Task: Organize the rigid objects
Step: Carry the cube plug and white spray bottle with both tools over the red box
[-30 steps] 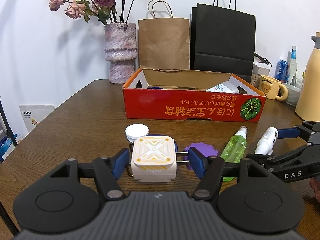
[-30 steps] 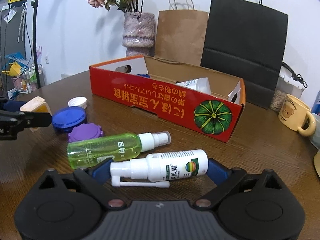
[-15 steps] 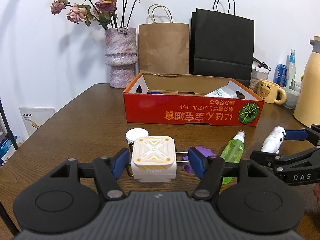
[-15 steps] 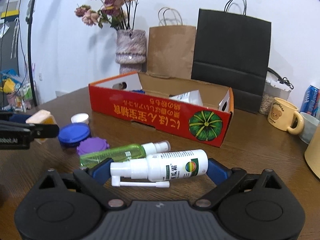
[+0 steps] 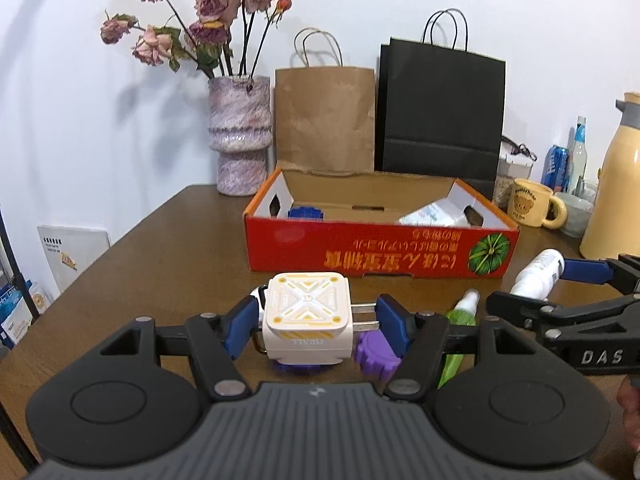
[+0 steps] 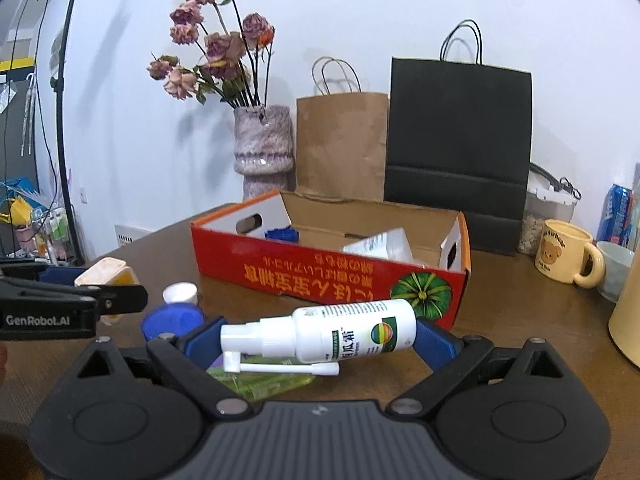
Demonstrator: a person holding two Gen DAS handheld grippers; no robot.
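Your right gripper now lifted off table, pinching white spray bottle; left gripper same spot, clamping white charger.

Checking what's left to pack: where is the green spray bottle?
The green spray bottle lies on the wooden table, under the right gripper's white spray bottle.

"DAS" on right gripper, apparently
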